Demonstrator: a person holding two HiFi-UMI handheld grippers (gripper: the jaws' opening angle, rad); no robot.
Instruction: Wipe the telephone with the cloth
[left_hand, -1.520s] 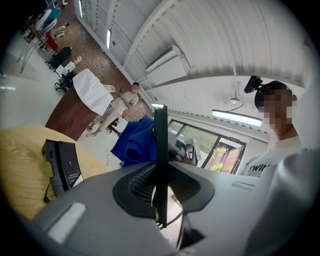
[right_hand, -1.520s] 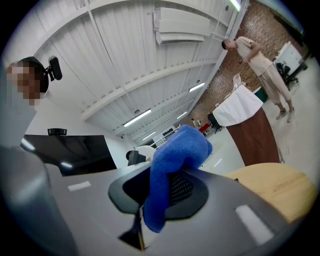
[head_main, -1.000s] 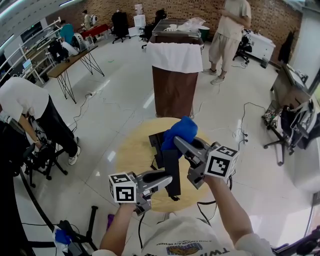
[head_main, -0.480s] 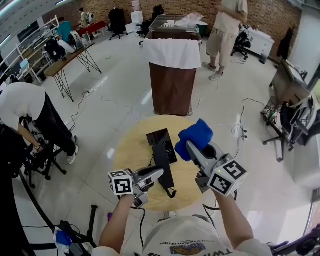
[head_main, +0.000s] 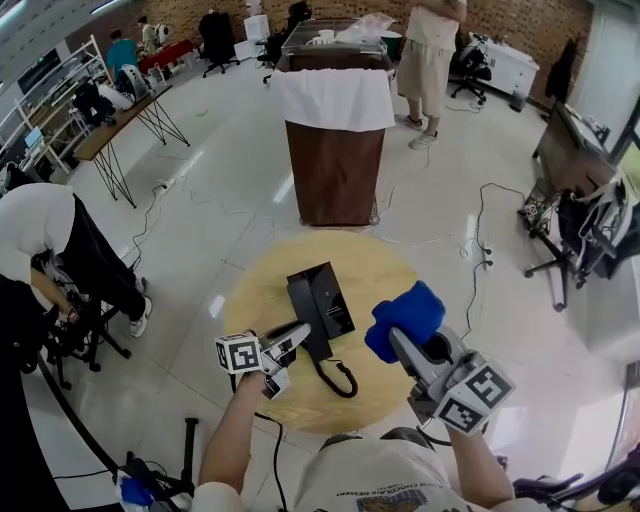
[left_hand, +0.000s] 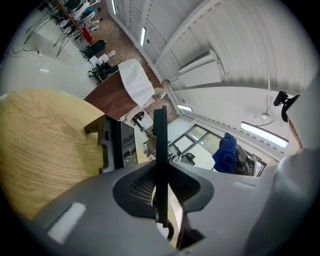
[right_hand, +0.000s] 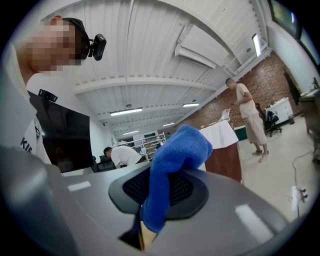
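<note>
A round pale wooden table (head_main: 258, 300) fills the middle of the head view, its rim clear all round with glossy white floor beyond. The black telephone base (head_main: 328, 295) sits just above the table's centre, tilted toward 11 o'clock. The black handset (head_main: 296, 300) lies along the base's left side, and a black coiled cord (head_main: 342, 380) loops from it toward the rim at 6 o'clock. The left gripper (head_main: 298, 333) comes in from 8 o'clock, level with the tabletop, its jaws pinching the handset edge-on. The right gripper (head_main: 405, 340) enters from 4 o'clock and is clamped on a bunched blue cloth (head_main: 405, 312), which hangs at the table's 3 o'clock rim, apart from the telephone. Bare wood lies open from 7 to 10 o'clock and from 1 to 2 o'clock. Beyond the table at 12 o'clock stands a brown pedestal (head_main: 335, 170) draped with a white sheet (head_main: 330, 100); a person bending over (head_main: 40, 225) is well off at 9 o'clock.
</note>
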